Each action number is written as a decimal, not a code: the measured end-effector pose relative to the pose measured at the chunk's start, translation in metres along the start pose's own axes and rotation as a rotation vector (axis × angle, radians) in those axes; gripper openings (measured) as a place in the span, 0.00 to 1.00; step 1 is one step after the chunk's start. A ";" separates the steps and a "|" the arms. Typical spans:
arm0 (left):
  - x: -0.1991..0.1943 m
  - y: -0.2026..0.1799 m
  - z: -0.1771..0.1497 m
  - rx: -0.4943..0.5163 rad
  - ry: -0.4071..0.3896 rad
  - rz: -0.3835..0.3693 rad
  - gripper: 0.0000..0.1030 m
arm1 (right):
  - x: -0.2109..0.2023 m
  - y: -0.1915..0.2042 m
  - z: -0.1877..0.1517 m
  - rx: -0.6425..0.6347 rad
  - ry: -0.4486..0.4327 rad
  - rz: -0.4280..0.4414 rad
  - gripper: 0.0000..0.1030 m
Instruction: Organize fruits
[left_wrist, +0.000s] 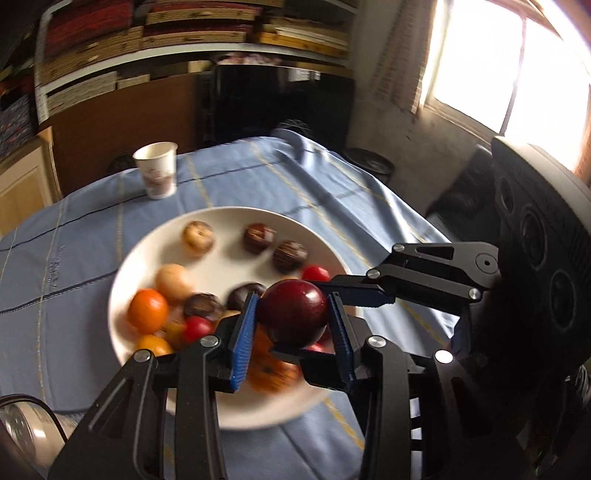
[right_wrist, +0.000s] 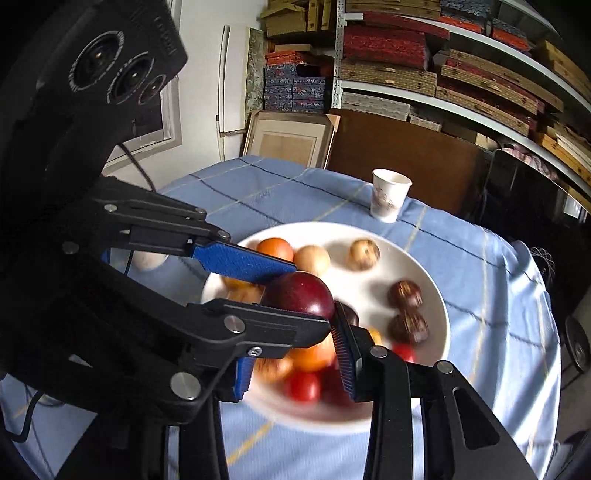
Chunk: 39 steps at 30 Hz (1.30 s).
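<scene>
1. above the near edge of the white plate (left_wrist: 147, 243), a dark red fruit (left_wrist: 295, 312) is off the plate's surface, carried between both grippers at once.
2. the left gripper (left_wrist: 293, 321) has its jaws closed on the dark red fruit, with the blue ribbed pads (left_wrist: 242, 339) pressing its two sides.
3. the right gripper (right_wrist: 291, 343) is clamped on the same fruit from a crossing direction. in the left wrist view its black fingers come in from the right, one at the fruit's upper right and one under it.
4. in the right wrist view the left gripper's lower finger hides part of the fruit and most of the right gripper's left pad.
5. on the plate lie an orange tomato-like fruit (left_wrist: 147, 310), a small red tomato (left_wrist: 197, 328), pale tan round fruits (left_wrist: 173, 282) and dark brown round ones (left_wrist: 258, 238). they are blurred.
6. the plate sits on a light blue checked tablecloth (left_wrist: 74, 258).
7. a white paper cup (left_wrist: 157, 170) stands upright on the cloth beyond the plate, well apart from it.
8. behind the table, shelves (right_wrist: 406, 74) hold stacked flat boxes.
</scene>
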<state>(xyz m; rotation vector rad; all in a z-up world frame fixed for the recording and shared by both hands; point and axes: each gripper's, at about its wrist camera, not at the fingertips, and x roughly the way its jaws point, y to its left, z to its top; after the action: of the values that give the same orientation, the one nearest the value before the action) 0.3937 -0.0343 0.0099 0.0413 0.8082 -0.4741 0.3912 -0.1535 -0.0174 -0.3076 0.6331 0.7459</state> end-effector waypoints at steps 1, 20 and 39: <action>0.001 0.009 0.001 -0.018 -0.003 0.002 0.36 | 0.005 -0.001 0.003 0.004 0.003 0.004 0.37; -0.051 -0.002 -0.009 -0.092 -0.188 0.283 0.92 | -0.065 -0.004 -0.030 0.126 -0.170 -0.048 0.93; -0.120 -0.033 -0.127 -0.161 -0.276 0.506 0.95 | -0.094 0.027 -0.087 0.219 -0.101 -0.192 0.97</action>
<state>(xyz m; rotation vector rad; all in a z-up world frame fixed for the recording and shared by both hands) 0.2217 0.0104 0.0113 0.0290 0.5350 0.0654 0.2820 -0.2256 -0.0259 -0.1258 0.5752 0.4993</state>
